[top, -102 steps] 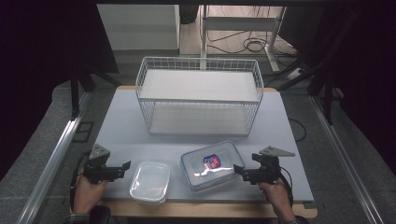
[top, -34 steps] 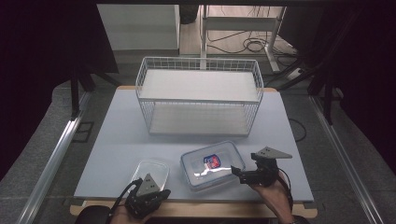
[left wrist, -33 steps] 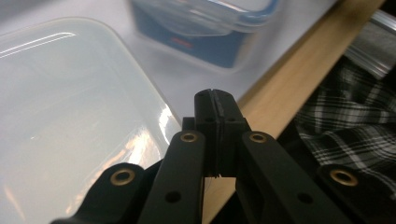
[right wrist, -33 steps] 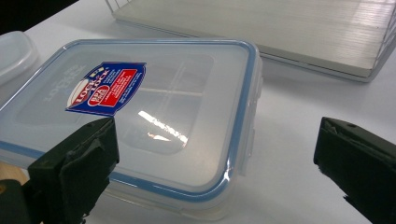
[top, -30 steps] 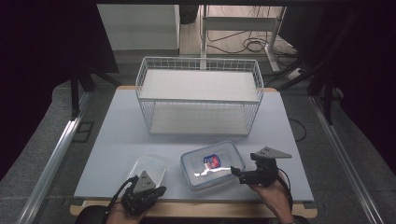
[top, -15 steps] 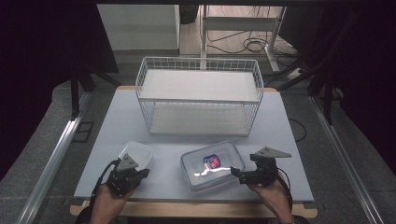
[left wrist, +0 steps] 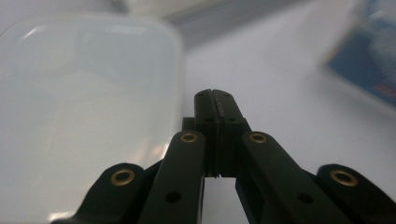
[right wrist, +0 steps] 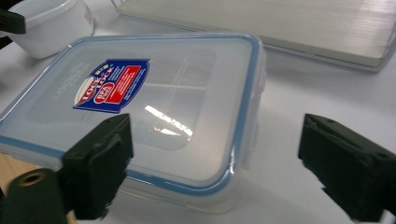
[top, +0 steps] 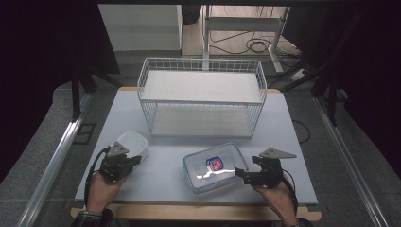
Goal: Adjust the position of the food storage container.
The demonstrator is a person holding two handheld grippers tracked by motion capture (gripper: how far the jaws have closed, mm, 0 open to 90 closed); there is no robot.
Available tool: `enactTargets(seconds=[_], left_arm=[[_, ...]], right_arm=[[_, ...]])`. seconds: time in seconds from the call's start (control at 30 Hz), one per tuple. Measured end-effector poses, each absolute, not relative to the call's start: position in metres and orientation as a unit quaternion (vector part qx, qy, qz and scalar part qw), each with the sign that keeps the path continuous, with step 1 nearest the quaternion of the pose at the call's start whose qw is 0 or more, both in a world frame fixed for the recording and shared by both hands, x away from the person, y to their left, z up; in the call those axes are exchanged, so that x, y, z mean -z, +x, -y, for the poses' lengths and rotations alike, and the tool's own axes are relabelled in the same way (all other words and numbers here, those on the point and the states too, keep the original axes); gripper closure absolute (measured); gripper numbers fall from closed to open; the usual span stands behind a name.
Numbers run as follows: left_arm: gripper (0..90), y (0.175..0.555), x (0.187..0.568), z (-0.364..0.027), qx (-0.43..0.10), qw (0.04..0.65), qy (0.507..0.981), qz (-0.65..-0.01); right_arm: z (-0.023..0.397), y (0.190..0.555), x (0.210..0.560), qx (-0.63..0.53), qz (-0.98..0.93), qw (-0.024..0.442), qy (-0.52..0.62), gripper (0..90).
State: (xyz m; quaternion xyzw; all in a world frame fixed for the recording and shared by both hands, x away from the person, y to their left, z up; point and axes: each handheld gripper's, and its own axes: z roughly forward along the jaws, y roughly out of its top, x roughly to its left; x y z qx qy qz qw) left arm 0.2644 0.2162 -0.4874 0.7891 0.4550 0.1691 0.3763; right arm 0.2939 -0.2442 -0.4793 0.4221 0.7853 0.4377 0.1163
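Observation:
A clear lidded box [top: 215,168] with a blue seal and a red-and-blue label lies at the table's front centre, also in the right gripper view [right wrist: 163,93]. My right gripper [top: 242,175] stands open at its right corner [right wrist: 222,172]. Its jaws have just been closing, the corner lies between them and the right jaw is clear of it. A small white tub [top: 135,142] sits at the front left. My left gripper [top: 134,161] is shut with nothing between its jaws [left wrist: 212,95], right beside the tub [left wrist: 84,93].
A white wire basket [top: 201,60] stands on the far half of the pale table [top: 161,175], with a pale board [right wrist: 280,23] under it. Bare tabletop lies between the tub and the box. The table's wooden front edge [top: 189,213] is close to both hands.
My left gripper has moved left and away from the front edge, and the white tub has slid the same way with it. The right hand has stayed beside the box.

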Motion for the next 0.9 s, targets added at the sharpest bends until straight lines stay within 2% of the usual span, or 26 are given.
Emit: enactTargets(seconds=[0.03,0.07,0.17,0.2,0.23,0.27,0.3,0.37,0.47,0.5,0.57,0.6,0.67,0.9], left_arm=[[90.0,0.264,0.487,-0.216,-0.169,0.376,0.789,-0.455],[90.0,0.262,0.485,-0.2,-0.16,0.386,0.795,-0.439],[90.0,0.261,0.488,-0.184,-0.144,0.393,0.803,-0.424],[90.0,0.259,0.492,-0.167,-0.12,0.396,0.815,-0.406],[90.0,0.259,0.492,-0.167,-0.12,0.396,0.815,-0.406],[90.0,0.256,0.495,-0.151,-0.107,0.399,0.822,-0.393],[89.9,0.256,0.495,-0.151,-0.107,0.399,0.822,-0.393],[89.9,0.254,0.498,-0.138,-0.087,0.405,0.824,-0.386],[89.4,0.252,0.507,-0.121,-0.066,0.398,0.834,-0.377],[89.1,0.252,0.511,-0.114,-0.058,0.397,0.835,-0.376],[88.8,0.252,0.512,-0.111,-0.056,0.398,0.835,-0.377],[88.7,0.252,0.513,-0.108,-0.056,0.396,0.833,-0.382],[88.8,0.254,0.514,-0.109,-0.058,0.397,0.83,-0.388],[88.9,0.264,0.514,-0.119,-0.062,0.395,0.818,-0.414]], right_arm=[[0.244,0.294,0.479,-0.438,-0.785,0.116,0.422,16.0],[0.248,0.294,0.475,-0.442,-0.783,0.115,0.423,25.0],[0.256,0.296,0.47,-0.444,-0.783,0.114,0.421,41.6],[0.258,0.296,0.469,-0.441,-0.785,0.114,0.421,47.3],[0.261,0.297,0.469,-0.436,-0.788,0.116,0.42,53.8],[0.263,0.298,0.469,-0.431,-0.79,0.116,0.419,58.6],[0.264,0.299,0.47,-0.424,-0.793,0.118,0.42,61.6],[0.268,0.301,0.472,-0.434,-0.791,0.111,0.417,74.3],[0.266,0.3,0.475,-0.379,-0.812,0.153,0.416,79.2],[0.266,0.302,0.478,-0.376,-0.817,0.138,0.416,83.7],[0.266,0.302,0.481,-0.379,-0.819,0.119,0.415,85.3],[0.262,0.302,0.484,-0.371,-0.827,0.112,0.408,89.1],[0.259,0.3,0.482,-0.362,-0.83,0.129,0.404,89.2],[0.254,0.295,0.481,-0.373,-0.826,0.113,0.407,89.3]])
